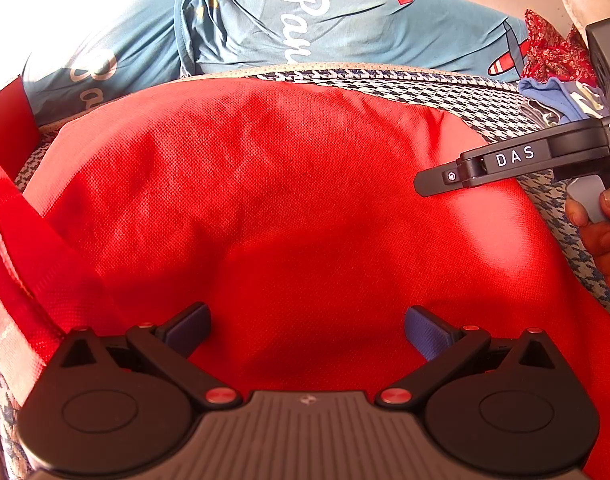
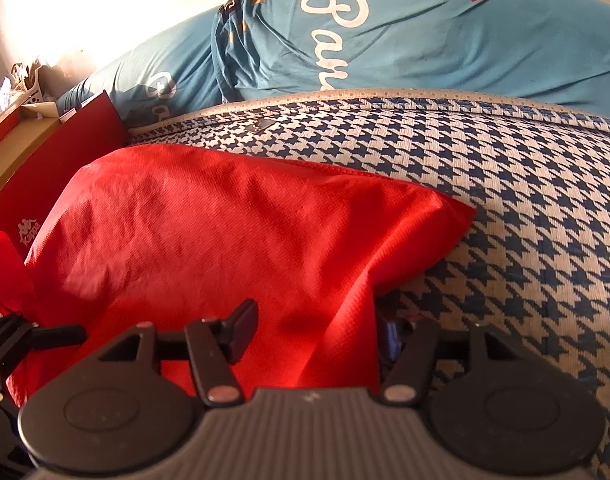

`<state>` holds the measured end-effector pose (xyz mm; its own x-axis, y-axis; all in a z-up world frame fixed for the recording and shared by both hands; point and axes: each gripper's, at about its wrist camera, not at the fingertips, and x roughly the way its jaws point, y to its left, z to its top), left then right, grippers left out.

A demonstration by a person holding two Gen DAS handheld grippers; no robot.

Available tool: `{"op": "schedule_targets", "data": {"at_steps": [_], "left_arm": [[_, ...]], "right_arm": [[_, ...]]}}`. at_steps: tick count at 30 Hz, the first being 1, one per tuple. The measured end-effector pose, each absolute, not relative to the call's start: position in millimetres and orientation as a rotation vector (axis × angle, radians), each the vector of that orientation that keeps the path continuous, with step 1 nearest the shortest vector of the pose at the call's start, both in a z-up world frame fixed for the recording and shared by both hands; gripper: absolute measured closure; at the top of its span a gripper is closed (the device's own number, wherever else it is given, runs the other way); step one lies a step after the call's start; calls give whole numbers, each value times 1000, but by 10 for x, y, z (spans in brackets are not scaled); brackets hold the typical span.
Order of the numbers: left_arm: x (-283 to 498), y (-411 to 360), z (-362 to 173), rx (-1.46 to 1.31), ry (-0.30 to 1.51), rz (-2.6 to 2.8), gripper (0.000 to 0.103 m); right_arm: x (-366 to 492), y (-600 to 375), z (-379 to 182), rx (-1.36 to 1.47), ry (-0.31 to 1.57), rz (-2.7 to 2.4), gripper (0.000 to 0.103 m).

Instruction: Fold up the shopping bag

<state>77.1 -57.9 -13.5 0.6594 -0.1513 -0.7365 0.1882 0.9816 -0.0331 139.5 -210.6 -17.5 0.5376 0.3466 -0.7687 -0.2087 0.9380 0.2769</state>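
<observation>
The red non-woven shopping bag [image 1: 289, 200] lies spread on a blue-and-white houndstooth mat [image 1: 425, 84]. My left gripper [image 1: 307, 334] is open, its blue pads wide apart just over the bag's near part. My right gripper [image 2: 317, 328] is open too, with a raised fold of the red bag [image 2: 209, 232] lying between its fingers; its right finger is partly hidden behind the cloth. The right gripper also shows in the left wrist view [image 1: 433, 180], at the bag's right edge, held by a hand. A red handle strap [image 1: 9, 248] lies at the left.
A blue pillow with white script [image 2: 385, 40] lies behind the mat [image 2: 505, 200]. A red Kappa box [image 2: 49, 184] stands at the left. Red patterned and blue cloths [image 1: 553, 60] are piled at the far right. The left gripper [image 2: 9, 344] shows at the right wrist view's left edge.
</observation>
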Motion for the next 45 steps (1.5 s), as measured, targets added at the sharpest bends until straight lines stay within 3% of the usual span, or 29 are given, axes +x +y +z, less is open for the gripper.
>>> {"op": "schedule_targets", "data": {"at_steps": [10, 14, 17, 45], "left_arm": [[768, -573, -132, 48, 829, -194, 0], [769, -554, -132, 49, 829, -200, 0], [771, -553, -133, 49, 829, -199, 0], [772, -546, -132, 49, 829, -201, 0]], "right_arm": [[1381, -2104, -165, 158, 945, 329, 46], [1381, -2131, -161, 151, 940, 305, 63], [1388, -2159, -166, 151, 938, 287, 70], [1400, -2152, -172, 155, 942, 291, 67]]}}
